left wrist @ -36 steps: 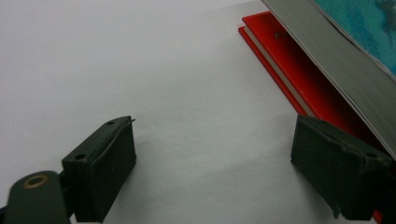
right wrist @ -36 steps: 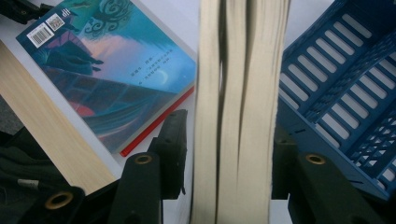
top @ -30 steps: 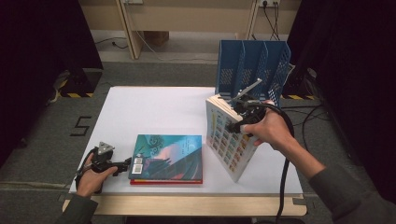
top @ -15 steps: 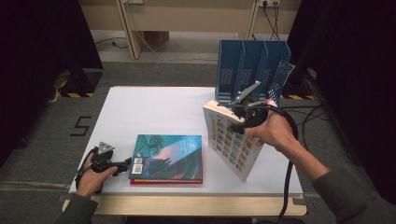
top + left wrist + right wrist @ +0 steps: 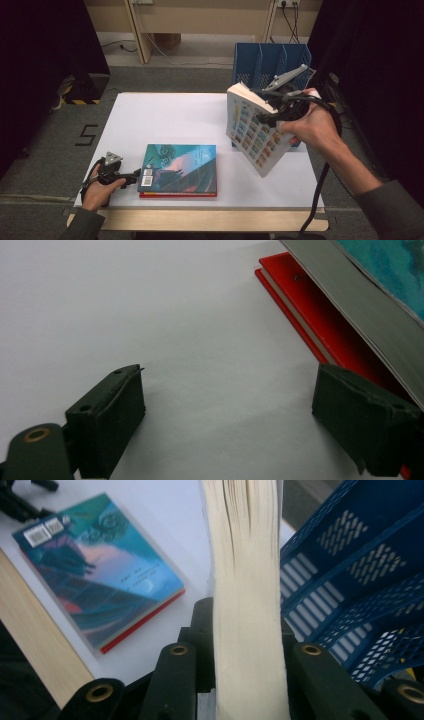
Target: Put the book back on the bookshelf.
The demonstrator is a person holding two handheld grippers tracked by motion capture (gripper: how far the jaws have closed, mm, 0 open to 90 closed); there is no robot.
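1. Right gripper (image 5: pixel 272 116) jaws clenched on thick book (image 5: pixel 252 131), having just closed further; book held off the desk (image 5: pixel 165 120) before blue file rack (image 5: pixel 265 60).
2. Book tilted, long axis diagonal, page edge upward.
3. Left gripper (image 5: pixel 131 176) jaws released beside teal book (image 5: pixel 182 167).

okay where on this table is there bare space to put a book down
The white table's far left half is bare, from its back edge to the teal-covered book stacked on a red one. Right of that stack, toward the front right corner, is free too. It is crowded by the blue slotted file rack.
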